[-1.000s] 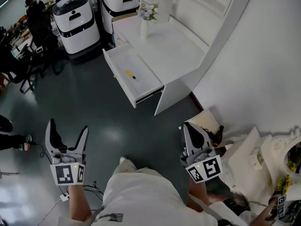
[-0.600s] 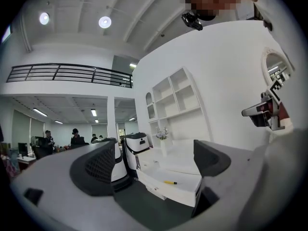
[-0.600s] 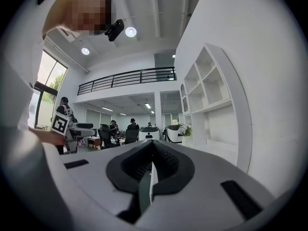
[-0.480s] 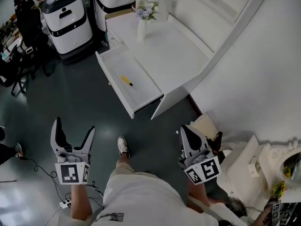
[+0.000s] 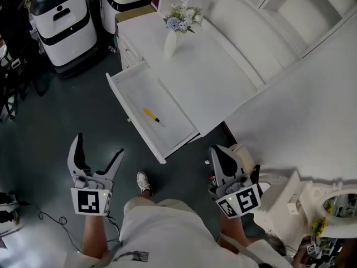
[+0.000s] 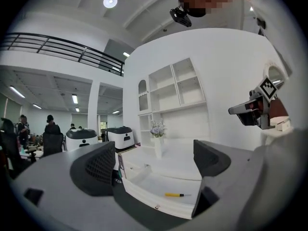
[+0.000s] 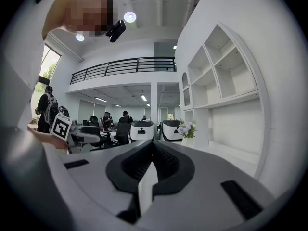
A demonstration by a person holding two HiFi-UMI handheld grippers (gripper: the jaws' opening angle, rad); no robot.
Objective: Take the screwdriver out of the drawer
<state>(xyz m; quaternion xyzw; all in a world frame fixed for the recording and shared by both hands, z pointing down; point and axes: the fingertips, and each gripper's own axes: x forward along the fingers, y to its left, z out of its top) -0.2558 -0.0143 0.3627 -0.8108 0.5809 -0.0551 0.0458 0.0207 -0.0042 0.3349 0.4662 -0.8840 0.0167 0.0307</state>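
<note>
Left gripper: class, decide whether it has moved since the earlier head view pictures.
Yes. The left gripper has moved forward, nearer the open drawer's front edge, with its fingers apart.

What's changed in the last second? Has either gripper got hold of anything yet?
The person has stepped closer to the desk, so the open drawer and the yellow screwdriver in it sit nearer in the head view. Nothing grasped or released. Unchanged: left gripper open, right gripper shut, both empty and short of the drawer; screwdriver lying in the same spot.
</note>
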